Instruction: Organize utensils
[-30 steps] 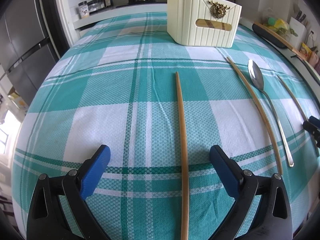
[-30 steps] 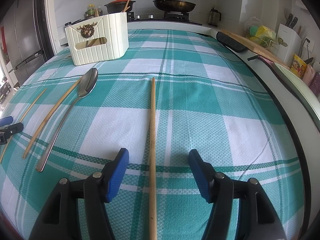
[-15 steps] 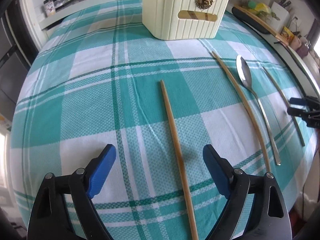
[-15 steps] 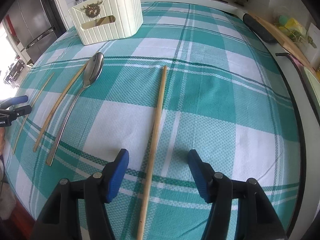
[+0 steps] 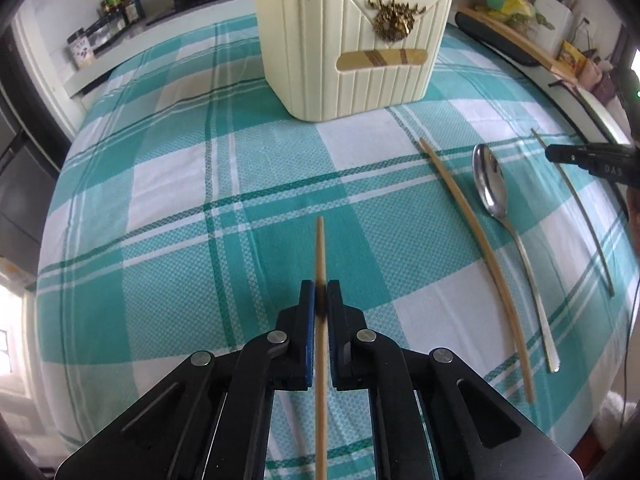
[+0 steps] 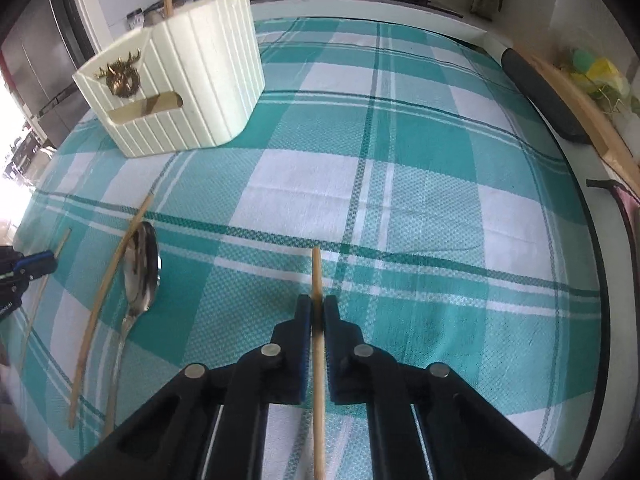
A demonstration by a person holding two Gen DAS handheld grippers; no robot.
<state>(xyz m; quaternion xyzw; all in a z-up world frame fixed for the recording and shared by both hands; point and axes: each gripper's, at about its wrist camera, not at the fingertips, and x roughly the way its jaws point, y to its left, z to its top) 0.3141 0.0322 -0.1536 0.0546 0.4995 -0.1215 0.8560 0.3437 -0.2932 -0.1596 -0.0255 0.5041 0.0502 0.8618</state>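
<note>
My left gripper [image 5: 320,294] is shut on a wooden chopstick [image 5: 319,248] that points toward the cream utensil holder [image 5: 352,44]. My right gripper [image 6: 317,308] is shut on another wooden chopstick [image 6: 316,272]. In the left wrist view a loose chopstick [image 5: 472,256], a metal spoon [image 5: 496,208] and a thin chopstick [image 5: 580,208] lie on the cloth at the right. In the right wrist view the holder [image 6: 176,80] stands at far left, with the spoon [image 6: 138,268] and the loose chopstick [image 6: 108,288] at left.
A teal and white checked cloth [image 5: 160,200] covers the table. The holder holds several chopsticks. A stove with pans, jars and a cutting board [image 6: 576,92] line the counter behind and to the right. The table edge runs along the right.
Both grippers have shut, each on the chopstick that lay between its open fingers, and both have moved forward, closer to the holder.
</note>
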